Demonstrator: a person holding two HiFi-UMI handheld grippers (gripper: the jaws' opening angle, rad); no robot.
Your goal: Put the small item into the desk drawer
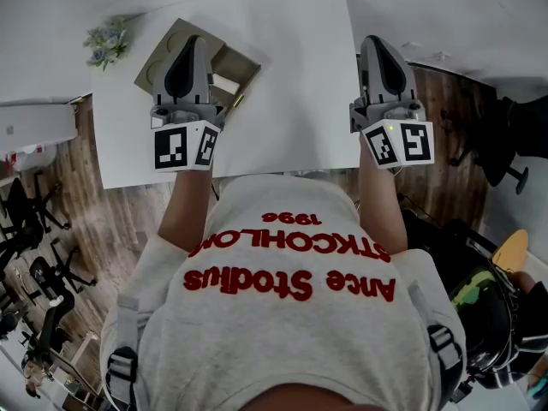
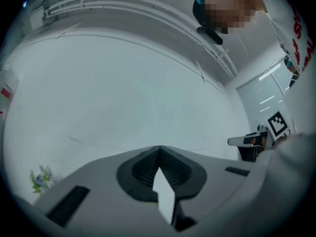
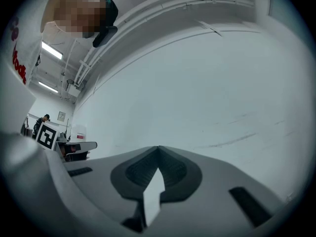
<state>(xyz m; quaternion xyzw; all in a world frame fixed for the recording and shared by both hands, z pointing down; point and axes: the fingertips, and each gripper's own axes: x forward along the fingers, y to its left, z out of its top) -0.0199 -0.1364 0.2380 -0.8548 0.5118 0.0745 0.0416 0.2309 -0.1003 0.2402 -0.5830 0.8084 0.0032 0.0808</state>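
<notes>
In the head view both grippers are held up over the white desk (image 1: 291,92). My left gripper (image 1: 192,44) hangs above a tan open box (image 1: 233,63) with round hollows that lies on the desk's far left part. My right gripper (image 1: 382,44) is at the desk's right edge. Both gripper views look up at a pale wall and ceiling. The left gripper (image 2: 159,149) has its jaws meeting with nothing between them. The right gripper (image 3: 158,149) is shut and empty too. I can make out neither a small item nor a drawer.
A small pot of flowers (image 1: 107,43) stands at the desk's far left corner. A white unit (image 1: 34,125) and black office chairs (image 1: 26,221) are on the wooden floor to the left. Another black chair (image 1: 505,144) stands to the right.
</notes>
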